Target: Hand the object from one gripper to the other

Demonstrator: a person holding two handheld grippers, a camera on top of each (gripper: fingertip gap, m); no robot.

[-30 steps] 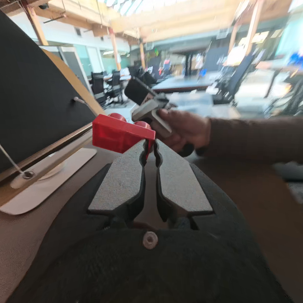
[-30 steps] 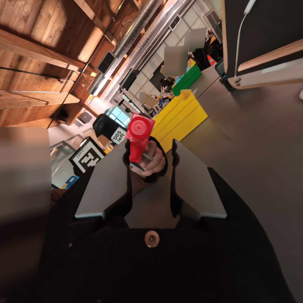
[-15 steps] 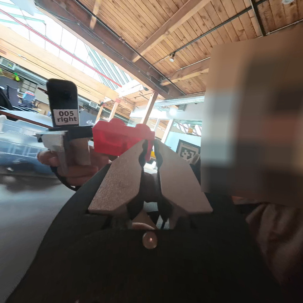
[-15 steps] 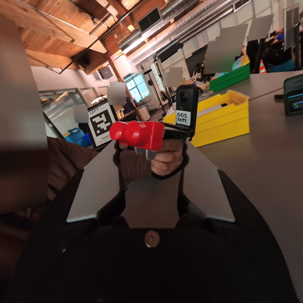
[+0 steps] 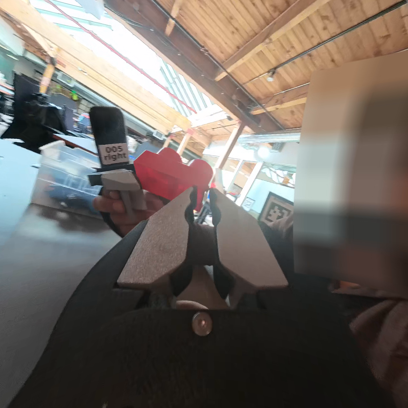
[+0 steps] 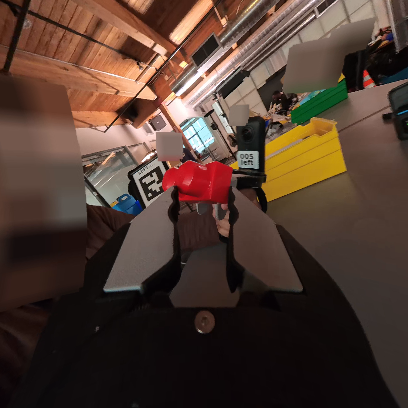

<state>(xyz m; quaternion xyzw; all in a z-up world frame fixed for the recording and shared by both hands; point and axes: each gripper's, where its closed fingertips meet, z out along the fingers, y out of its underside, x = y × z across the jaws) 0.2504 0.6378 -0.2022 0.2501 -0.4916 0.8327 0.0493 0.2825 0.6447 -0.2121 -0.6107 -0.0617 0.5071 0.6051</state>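
Fingers of your left gripper [image 5: 201,194] pinch one edge of the red block [image 5: 170,176], held up in the air; your right gripper [image 6: 202,198] gapes around it. Centre the block between those spread fingers, then squeeze squarely before letting go.

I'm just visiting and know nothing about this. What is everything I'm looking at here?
red block: one, red, in the air between both tools
yellow tray: one, yellow, on the grey table
green bin: one, green, farther back
marker board: one, black and white, behind the block
blue container: one, blue, low beside the marker board
left gripper: one, grey and black, jaws pinching the block's end
right gripper: one, grey and black, jaws either side of the block, contact unclear
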